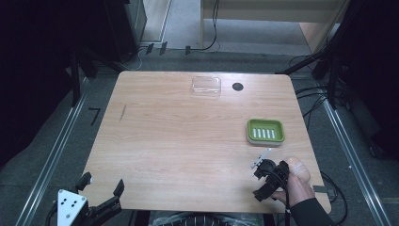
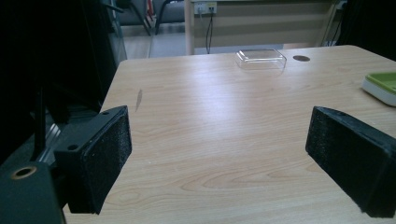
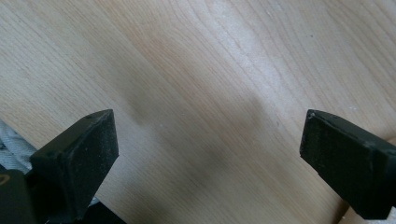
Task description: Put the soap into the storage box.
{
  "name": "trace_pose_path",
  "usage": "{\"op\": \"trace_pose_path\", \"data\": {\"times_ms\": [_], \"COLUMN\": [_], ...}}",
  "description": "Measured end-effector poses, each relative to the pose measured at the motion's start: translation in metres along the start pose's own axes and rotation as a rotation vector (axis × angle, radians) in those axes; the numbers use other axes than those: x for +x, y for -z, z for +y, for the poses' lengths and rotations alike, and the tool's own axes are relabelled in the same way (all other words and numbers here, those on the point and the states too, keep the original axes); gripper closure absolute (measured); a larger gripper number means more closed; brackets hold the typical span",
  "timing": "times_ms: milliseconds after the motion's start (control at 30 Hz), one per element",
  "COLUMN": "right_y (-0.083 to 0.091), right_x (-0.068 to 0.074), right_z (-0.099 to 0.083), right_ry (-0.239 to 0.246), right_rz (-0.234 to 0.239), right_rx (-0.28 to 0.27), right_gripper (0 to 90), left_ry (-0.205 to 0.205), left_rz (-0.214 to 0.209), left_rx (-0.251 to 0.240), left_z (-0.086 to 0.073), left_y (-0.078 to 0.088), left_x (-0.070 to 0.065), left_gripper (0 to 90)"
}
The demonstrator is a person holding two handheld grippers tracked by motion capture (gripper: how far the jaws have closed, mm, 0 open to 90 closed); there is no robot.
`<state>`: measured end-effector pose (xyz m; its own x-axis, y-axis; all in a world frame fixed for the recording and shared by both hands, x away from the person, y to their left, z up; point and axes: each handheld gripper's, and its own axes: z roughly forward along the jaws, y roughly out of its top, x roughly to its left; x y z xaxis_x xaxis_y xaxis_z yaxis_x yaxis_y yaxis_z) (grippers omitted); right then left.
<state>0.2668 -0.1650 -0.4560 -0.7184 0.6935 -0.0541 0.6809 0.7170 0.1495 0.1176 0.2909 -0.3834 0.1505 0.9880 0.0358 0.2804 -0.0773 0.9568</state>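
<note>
High view first: light wooden table (image 1: 188, 141) with barely anything on it. Using the green slotted plastic soap dish (image 1: 266, 131) as the anchor, everything else falls into place. A clear shallow plastic tray or lid (image 1: 206, 86) sits well apart from the dish, farther back and to its left, and a small round dark hole or cap (image 1: 237, 86) sits just right of that clear piece.

Progress-wise, I'd say nothing has really started yet. The soap dish lies flat and looks empty, the clear tray is untouched, and neither tool carries anything. So the whole job seems to be ahead, my guess being it involves the dish since that's what the nearer hand is close to.

Right gripper (image 1: 261, 180) hovers near the dish, on its near side toward the person, held in a bare hand (image 1: 297, 175) with a dark sleeve, and turned sideways so it points left across the table rather than at the dish. In the right gripper view the jaws stand wide apart with only bare wood between them, tipped downward.

Left gripper (image 1: 103, 188) is way off from the dish, at the near-left table edge. In the left gripper view its jaws are spread wide too, nothing between them, aimed level across the table with the dish (image 2: 380, 86) off to the right.
</note>
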Motion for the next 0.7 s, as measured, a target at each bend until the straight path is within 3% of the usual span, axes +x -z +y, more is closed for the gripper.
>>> {"op": "trace_pose_path", "data": {"times_ms": [700], "right_y": [0.0066], "right_x": [-0.0057], "right_z": [-0.0039], "right_ry": [-0.011], "right_rz": [0.004], "right_rx": [-0.003], "right_gripper": [5.4], "left_ry": [-0.01], "left_rz": [0.008], "left_rx": [0.011], "left_z": [0.0007], "left_y": [0.0], "left_x": [-0.0015], "left_gripper": [7.2]}}
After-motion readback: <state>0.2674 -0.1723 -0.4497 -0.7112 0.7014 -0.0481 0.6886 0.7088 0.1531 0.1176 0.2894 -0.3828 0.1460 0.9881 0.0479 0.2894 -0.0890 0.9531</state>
